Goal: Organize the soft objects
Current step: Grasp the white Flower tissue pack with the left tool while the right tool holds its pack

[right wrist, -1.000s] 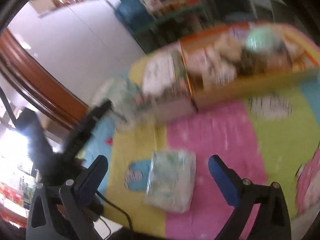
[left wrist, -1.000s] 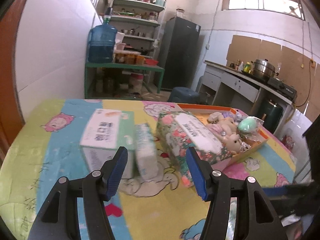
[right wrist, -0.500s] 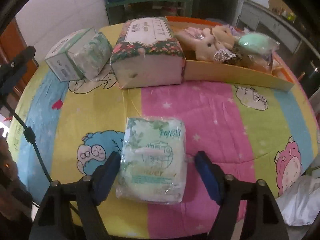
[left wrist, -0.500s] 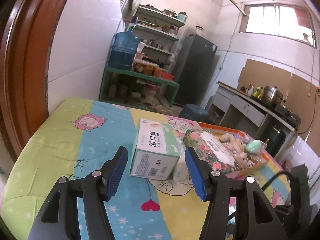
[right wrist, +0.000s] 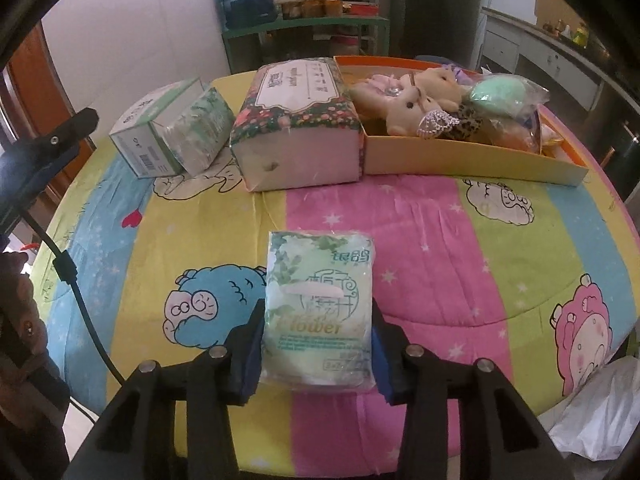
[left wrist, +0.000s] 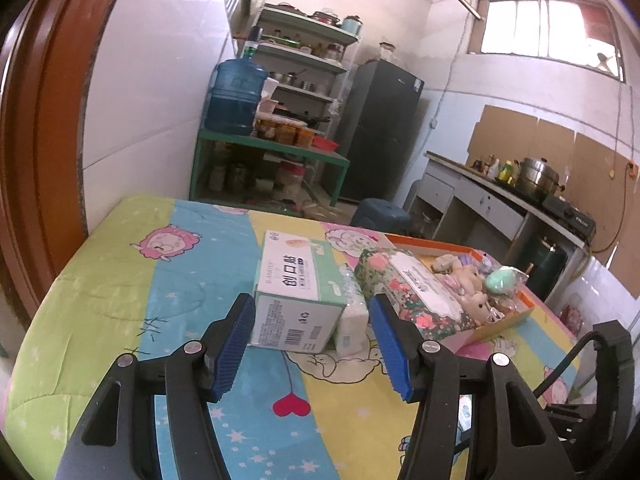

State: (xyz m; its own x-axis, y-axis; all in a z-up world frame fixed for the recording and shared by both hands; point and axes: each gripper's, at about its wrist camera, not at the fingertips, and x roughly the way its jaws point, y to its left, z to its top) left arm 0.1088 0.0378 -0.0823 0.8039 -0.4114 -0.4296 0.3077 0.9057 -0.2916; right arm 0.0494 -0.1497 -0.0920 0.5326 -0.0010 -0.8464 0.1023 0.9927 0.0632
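1. My right gripper (right wrist: 316, 354) pointed steeply down at the tabletop (right wrist: 432, 240), its fingers closing around a green tissue pack (right wrist: 318, 312). The blue pads sat against both sides of the pack near its lower end.
2. That pack lay flat on the striped cartoon cloth, near the front edge and well apart from the other items.
3. My left gripper (left wrist: 314, 346) hovered with its fingers fairly wide apart and nothing between them.
4. Beyond those fingers stood a green-and-white box (left wrist: 298, 290), with a small white tissue pack (left wrist: 352, 326) leaning against its right side.
5. Just right of these lay a floral tissue pack (right wrist: 298, 120), touching the end of an orange-rimmed cardboard tray (right wrist: 472, 160).
6. The tray held plush toys (right wrist: 416, 100) and a mint-green soft ball in a clear wrapper (right wrist: 500, 94), piled together; I couldn't make out what lay beneath them.
7. A black cable (right wrist: 80, 300) ran down the left side of the right wrist view, beside the left tool's body.
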